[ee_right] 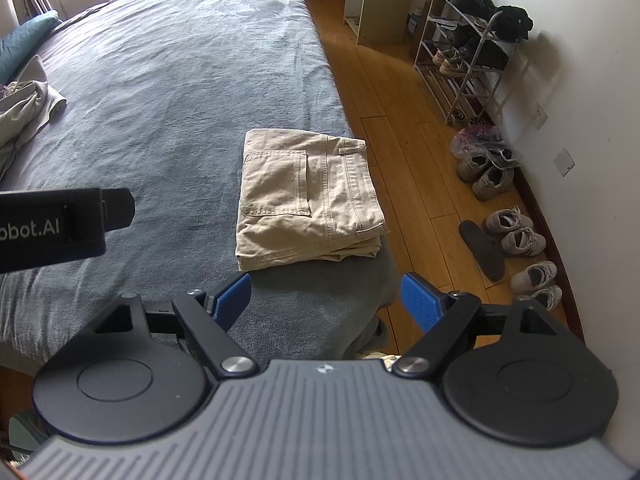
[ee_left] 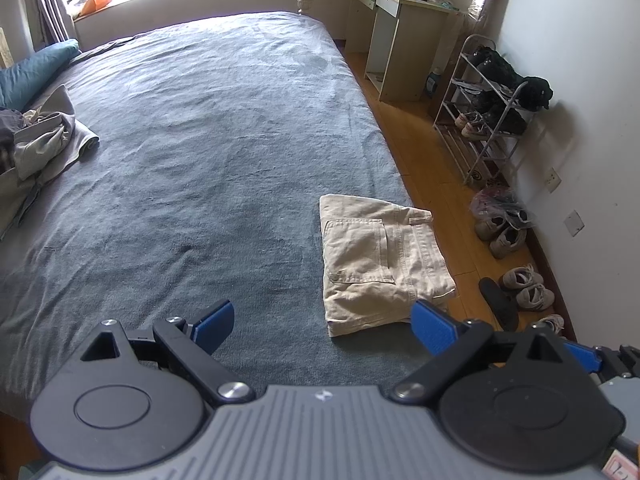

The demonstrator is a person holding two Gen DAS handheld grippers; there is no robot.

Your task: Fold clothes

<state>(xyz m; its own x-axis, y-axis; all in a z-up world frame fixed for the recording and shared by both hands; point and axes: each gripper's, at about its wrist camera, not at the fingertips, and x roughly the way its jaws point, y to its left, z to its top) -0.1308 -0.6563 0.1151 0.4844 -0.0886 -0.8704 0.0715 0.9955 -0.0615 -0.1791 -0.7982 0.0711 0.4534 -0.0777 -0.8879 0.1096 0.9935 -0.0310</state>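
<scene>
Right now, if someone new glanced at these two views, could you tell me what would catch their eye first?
Probably the folded khaki trousers, lying neatly at the right edge of the grey-blue bed, pocket side up. Next, the rumpled pile of unfolded clothes at the bed's far left, near a teal pillow. Both claws, left claw and right claw, hang open and empty over the near edge.

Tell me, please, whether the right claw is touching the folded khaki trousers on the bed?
Apart. The right wrist view shows the right claw open, with bare grey bedspread between its blue fingertips and the near edge of the folded khaki trousers.
</scene>
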